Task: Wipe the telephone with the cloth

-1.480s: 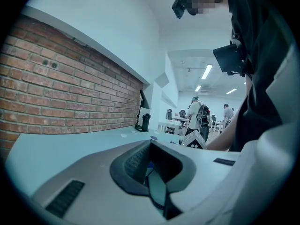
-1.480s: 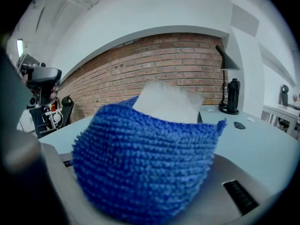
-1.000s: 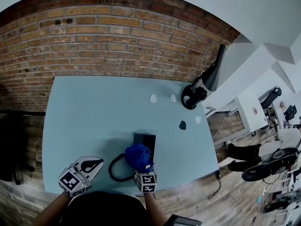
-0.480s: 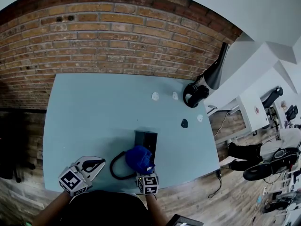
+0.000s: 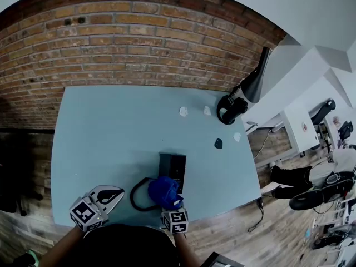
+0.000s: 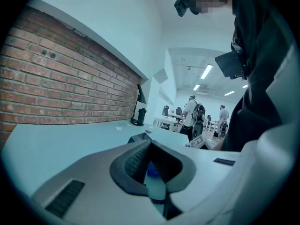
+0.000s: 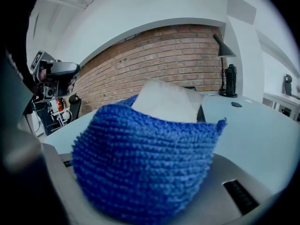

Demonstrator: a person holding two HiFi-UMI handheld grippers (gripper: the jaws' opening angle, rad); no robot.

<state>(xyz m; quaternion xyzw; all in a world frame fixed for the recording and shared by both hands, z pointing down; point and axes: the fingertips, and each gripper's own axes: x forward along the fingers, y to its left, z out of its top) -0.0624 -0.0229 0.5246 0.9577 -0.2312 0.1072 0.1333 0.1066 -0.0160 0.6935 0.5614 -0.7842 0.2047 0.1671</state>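
Telephone (image 5: 173,164), black, lies on pale blue table (image 5: 100,132), near front edge, right of centre. Black cord (image 5: 137,197) loops on table just left of it. Blue cloth (image 5: 162,189) covers telephone's near end, bunched and clamped in right gripper (image 5: 169,203). Left gripper (image 5: 115,192) sits apart to left at table edge, jaw tips together, nothing held. Brick wall (image 5: 139,43) behind table; black lamp (image 5: 250,88) at far right corner.
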